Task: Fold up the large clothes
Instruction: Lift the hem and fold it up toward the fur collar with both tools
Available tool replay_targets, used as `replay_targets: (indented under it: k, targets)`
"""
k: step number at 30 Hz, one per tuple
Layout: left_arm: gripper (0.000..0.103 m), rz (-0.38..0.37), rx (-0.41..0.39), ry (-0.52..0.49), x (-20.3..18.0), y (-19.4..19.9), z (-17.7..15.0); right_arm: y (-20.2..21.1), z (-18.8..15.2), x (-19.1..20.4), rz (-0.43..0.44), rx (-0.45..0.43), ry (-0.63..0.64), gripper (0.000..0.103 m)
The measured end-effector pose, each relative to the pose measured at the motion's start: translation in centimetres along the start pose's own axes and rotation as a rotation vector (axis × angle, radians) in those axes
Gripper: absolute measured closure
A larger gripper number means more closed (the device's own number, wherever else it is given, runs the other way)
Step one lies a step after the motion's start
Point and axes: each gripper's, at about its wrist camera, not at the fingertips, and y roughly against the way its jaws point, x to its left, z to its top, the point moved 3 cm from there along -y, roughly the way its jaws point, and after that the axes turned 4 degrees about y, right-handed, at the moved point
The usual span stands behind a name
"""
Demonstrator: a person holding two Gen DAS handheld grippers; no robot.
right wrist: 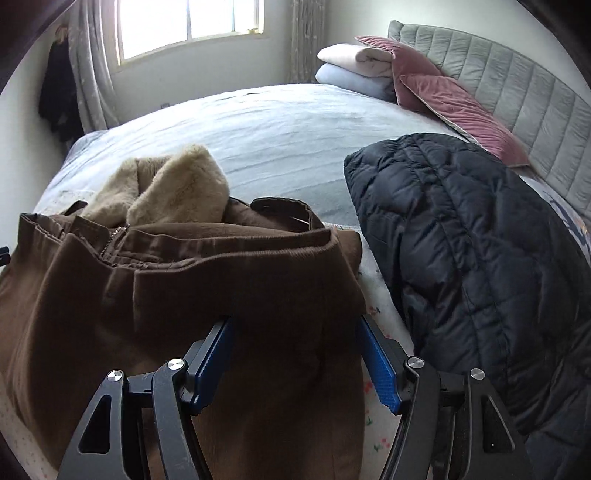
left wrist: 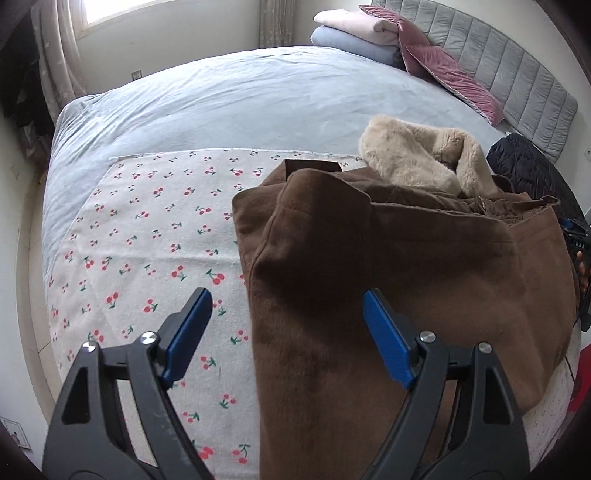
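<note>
Brown cloth filled most of what we saw: the coat [left wrist: 388,266] lay folded on the cherry sheet [left wrist: 147,236], its fur collar [left wrist: 410,155] bunched at the far end, beyond both sets of jaws. Our left gripper [left wrist: 286,325] hung with its jaws spread wide, pinching nothing; the coat's left edge ran down between the two blue pads [left wrist: 188,332], with one pad over bare sheet and the other over cloth. Our right gripper [right wrist: 295,354] also stood with jaws apart, holding nothing, the coat's right edge falling just inside its right pad [right wrist: 380,369]. Whether either gripper touched the cloth we could not tell.

To the left of the left jaws the sheet lay open as far as the bed's edge, and ahead of the collar the grey bedspread [left wrist: 240,99] stretched bare to the far side. To the right of the right jaws only a narrow strip of sheet showed before the black jacket [right wrist: 480,266], which crowded that side.

We counted one coat, one jacket, two grippers, two folded blankets [right wrist: 351,70] stacked at the far corner, and two pink pillows [right wrist: 450,99] leaning on the grey headboard [right wrist: 517,81]. A window [right wrist: 188,26] with curtains [right wrist: 92,81] stood beyond the bed.
</note>
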Motion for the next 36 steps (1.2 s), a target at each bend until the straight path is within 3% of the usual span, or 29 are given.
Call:
replay_targets:
  k: [2,3,5,6,7,10,15,19,23,26,29,33,35,36]
  targets:
    - [0.02,-0.032,-0.015,0.0,-0.6,-0.6,0.9,-1.1,1.0,0.0,-0.008,-0.016,-0.001,0.035]
    - [0.025,-0.057,-0.028,0.01,-0.9,-0.7,1.3,-1.5,1.2,-0.1,0.001,-0.03,-0.014,0.037]
    - [0.053,-0.096,-0.05,0.038,-1.5,-0.7,1.9,-2.1,1.3,-0.2,0.035,-0.031,-0.038,0.073]
    - [0.086,-0.101,-0.065,0.05,-1.6,-0.6,2.1,-2.2,1.2,-0.1,0.025,-0.031,-0.046,0.08]
    - [0.092,-0.112,-0.079,0.063,-1.8,-0.3,2.2,-2.0,1.2,-0.2,0.004,-0.045,-0.048,0.084]
    - [0.094,-0.077,-0.222,0.098,-1.9,2.8,2.4,1.4,1.1,-1.0,-0.157,-0.194,-0.074,0.09]
    - [0.094,-0.087,-0.41,0.227,-0.4,7.4,5.4,6.3,3.0,-2.4,-0.334,-0.379,-0.126,0.091]
    - [0.095,-0.003,-0.518,0.227,-1.5,8.3,10.0,7.4,8.0,-2.5,-0.405,-0.441,-0.16,0.091]
    - [0.095,0.119,-0.582,0.217,-2.6,5.7,13.9,6.1,13.3,-2.3,-0.479,-0.47,-0.174,0.091]
    - [0.095,0.194,-0.568,0.235,-2.1,1.3,15.3,2.9,15.6,-1.5,-0.531,-0.451,-0.154,0.091]
    - [0.094,0.283,-0.512,0.202,-1.9,-4.5,15.2,-2.2,15.8,-0.7,-0.581,-0.392,-0.098,0.091]
    - [0.094,0.36,-0.366,0.155,-2.0,-12.4,13.3,-10.0,14.2,0.4,-0.658,-0.297,0.023,0.09]
    - [0.094,0.367,-0.279,0.146,-2.2,-14.5,13.5,-13.8,13.0,0.5,-0.647,-0.207,0.047,0.088]
    - [0.093,0.387,-0.274,0.133,-2.3,-14.6,13.7,-15.2,12.8,0.6,-0.656,-0.157,0.07,0.088]
